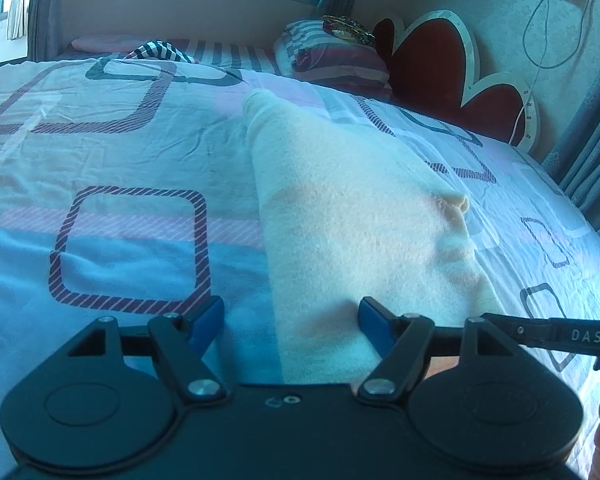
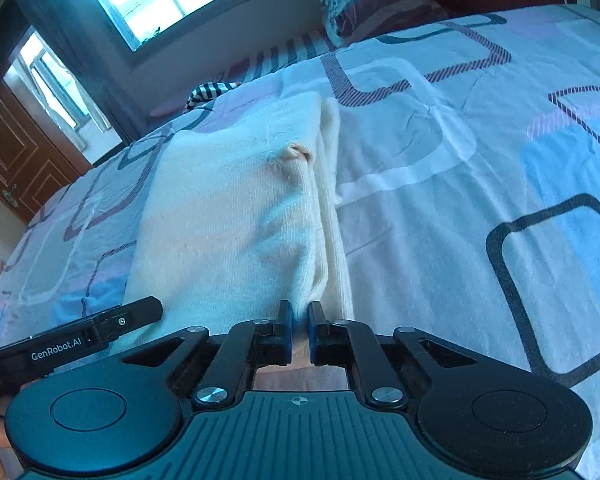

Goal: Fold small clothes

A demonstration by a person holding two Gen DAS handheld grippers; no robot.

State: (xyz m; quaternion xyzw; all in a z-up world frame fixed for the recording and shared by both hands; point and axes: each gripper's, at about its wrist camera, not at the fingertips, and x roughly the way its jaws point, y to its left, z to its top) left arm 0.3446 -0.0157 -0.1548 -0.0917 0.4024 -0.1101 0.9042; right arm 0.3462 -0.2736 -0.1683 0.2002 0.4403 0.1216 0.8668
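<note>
Cream garment (image 2: 228,208) stretched lengthwise away toward the bed's (image 1: 120,136) far edge; right gripper (image 2: 299,322) pinched onto its near edge; left gripper (image 1: 291,320) wide apart, empty, straddling the near hem.

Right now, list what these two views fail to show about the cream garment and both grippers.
- Near edge of the cream garment: both views, hidden behind the gripper bodies.
- What kind of garment it is: folded over, no telling feature shows.
- Right gripper: jaws shut on the garment's edge; how many layers they pinch is hidden between them.
- Left gripper: jaws open; whether they touch the cloth is unclear.
- Bedsheet: cut off by frame edges.
</note>
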